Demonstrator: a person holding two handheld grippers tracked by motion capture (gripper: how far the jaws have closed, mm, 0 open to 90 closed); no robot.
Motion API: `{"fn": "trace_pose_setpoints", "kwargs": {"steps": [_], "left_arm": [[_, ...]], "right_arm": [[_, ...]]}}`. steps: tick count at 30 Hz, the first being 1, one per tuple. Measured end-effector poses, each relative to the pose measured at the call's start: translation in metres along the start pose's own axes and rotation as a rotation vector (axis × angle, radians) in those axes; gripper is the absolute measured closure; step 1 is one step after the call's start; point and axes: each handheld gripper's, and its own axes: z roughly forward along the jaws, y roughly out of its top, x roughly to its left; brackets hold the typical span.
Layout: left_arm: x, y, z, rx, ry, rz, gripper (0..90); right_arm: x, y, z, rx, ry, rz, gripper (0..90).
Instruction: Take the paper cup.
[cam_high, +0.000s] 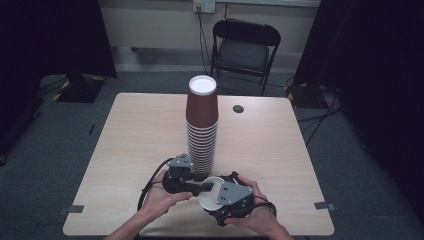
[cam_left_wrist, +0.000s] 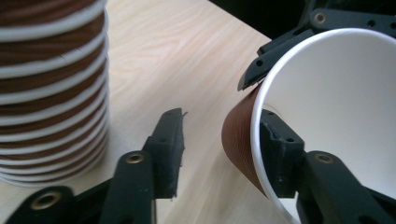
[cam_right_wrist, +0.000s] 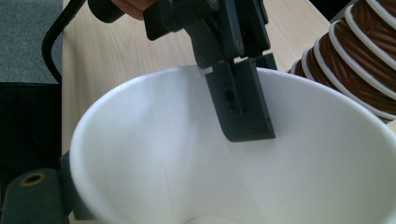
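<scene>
A tall stack of brown paper cups (cam_high: 202, 125) stands mid-table; its ribbed rims (cam_left_wrist: 51, 88) rise at the left of the left gripper view. In front of the stack, a single brown cup (cam_high: 211, 201) with a white inside is tilted off the table, and my right gripper (cam_high: 221, 198) is shut on its body. One of its fingers (cam_right_wrist: 35, 193) shows outside the cup wall (cam_right_wrist: 140, 154). My left gripper (cam_left_wrist: 222, 135) is open astride the cup's rim. One finger (cam_left_wrist: 280, 158) is inside the cup (cam_left_wrist: 336, 107), the other (cam_left_wrist: 168, 149) outside and apart from it.
The wooden table (cam_high: 140, 130) has a small round hole (cam_high: 238, 108) at the back right and tape marks near its front corners (cam_high: 76, 208). A black folding chair (cam_high: 245, 50) stands behind the table. Cables trail from both grippers toward the front edge.
</scene>
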Motion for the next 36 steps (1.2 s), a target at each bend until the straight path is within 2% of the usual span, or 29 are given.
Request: {"fn": "trace_pose_setpoints", "kwargs": {"steps": [2, 4, 9, 11, 12, 13, 14, 17, 21, 23, 25, 28, 30, 31, 33, 34, 35, 36], "left_arm": [[0.0, 0.0, -0.001, -0.015, 0.006, 0.002, 53.0], [0.001, 0.0, -0.005, -0.046, 0.021, 0.017, 48.5], [0.002, 0.0, -0.009, -0.085, 0.047, 0.022, 40.9], [0.003, 0.0, -0.01, -0.099, 0.087, 0.034, 38.4], [0.004, 0.0, -0.011, -0.111, 0.096, 0.024, 34.3], [0.004, -0.001, -0.011, -0.115, 0.096, 0.019, 33.0], [0.004, -0.001, -0.012, -0.117, 0.11, 0.033, 33.0], [0.003, -0.002, -0.014, -0.122, 0.119, 0.052, 31.8], [0.003, -0.002, -0.019, -0.136, 0.124, 0.043, 29.0], [0.002, -0.003, -0.021, -0.146, 0.146, 0.061, 27.3], [0.002, -0.004, -0.024, -0.14, 0.19, 0.08, 26.4], [0.005, -0.004, -0.029, -0.161, 0.213, 0.074, 25.0], [0.011, -0.003, -0.039, -0.176, 0.198, 0.042, 23.2], [0.011, -0.003, -0.039, -0.176, 0.198, 0.042, 23.3], [0.014, -0.004, -0.045, -0.176, 0.222, 0.035, 23.2], [0.016, -0.008, -0.047, -0.16, 0.246, 0.048, 23.0], [0.016, -0.008, -0.047, -0.16, 0.246, 0.048, 22.3], [0.018, -0.013, -0.048, -0.156, 0.272, 0.066, 20.6]], "right_arm": [[0.0, 0.0, 0.0, -0.003, 0.002, 0.008, 11.2], [-0.003, -0.001, -0.001, -0.011, 0.0, 0.028, 11.2], [-0.007, -0.002, -0.002, -0.024, 0.01, 0.062, 11.1], [-0.008, -0.003, -0.002, -0.026, 0.007, 0.07, 11.2], [-0.009, -0.004, -0.001, -0.027, 0.007, 0.077, 11.2], [-0.01, -0.004, -0.001, -0.027, 0.007, 0.084, 11.2], [-0.011, -0.006, -0.001, -0.029, 0.013, 0.107, 11.2], [-0.013, -0.008, -0.001, -0.025, 0.012, 0.123, 11.1], [-0.015, -0.011, -0.002, -0.025, 0.01, 0.147, 11.2], [-0.016, -0.012, -0.003, -0.018, 0.002, 0.172, 11.1], [-0.02, -0.015, -0.003, -0.014, -0.008, 0.195, 11.0], [-0.023, -0.019, -0.004, -0.014, -0.017, 0.22, 11.1], [-0.029, -0.025, -0.008, -0.027, -0.033, 0.26, 11.0], [-0.029, -0.025, -0.008, -0.027, -0.033, 0.26, 11.0], [-0.031, -0.026, -0.011, -0.033, -0.046, 0.273, 11.0], [-0.033, -0.027, -0.013, -0.031, -0.088, 0.268, 11.0], [-0.033, -0.027, -0.013, -0.031, -0.088, 0.268, 11.0], [-0.036, -0.028, -0.015, -0.043, -0.091, 0.289, 11.0]]}}
